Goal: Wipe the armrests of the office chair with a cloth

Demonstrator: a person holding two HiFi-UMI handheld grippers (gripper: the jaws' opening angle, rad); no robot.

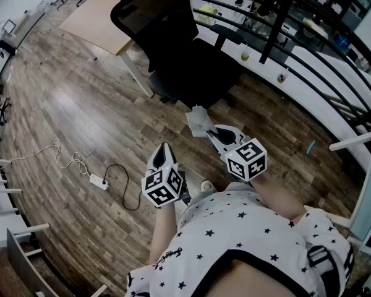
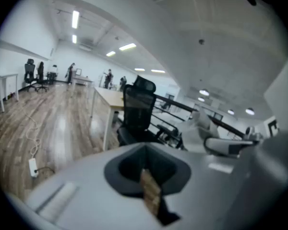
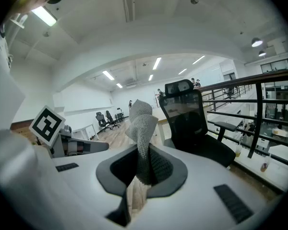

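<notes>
— In the head view, where is the cloth?
— The cloth (image 1: 196,120) sits at the tip of the right gripper (image 1: 205,129), in front of the office chair (image 1: 173,60) and apart from its armrest (image 1: 227,36). The left gripper (image 1: 164,148) is beside it, lower in the picture.
— And the left gripper view?
— Its jaws are pressed together with nothing between them (the office chair (image 2: 137,111) stands farther ahead).
— The right gripper view?
— The jaws are clamped on the grey cloth (image 3: 143,128), which stands up out of them; the office chair (image 3: 192,123) is behind it, not touching
</notes>
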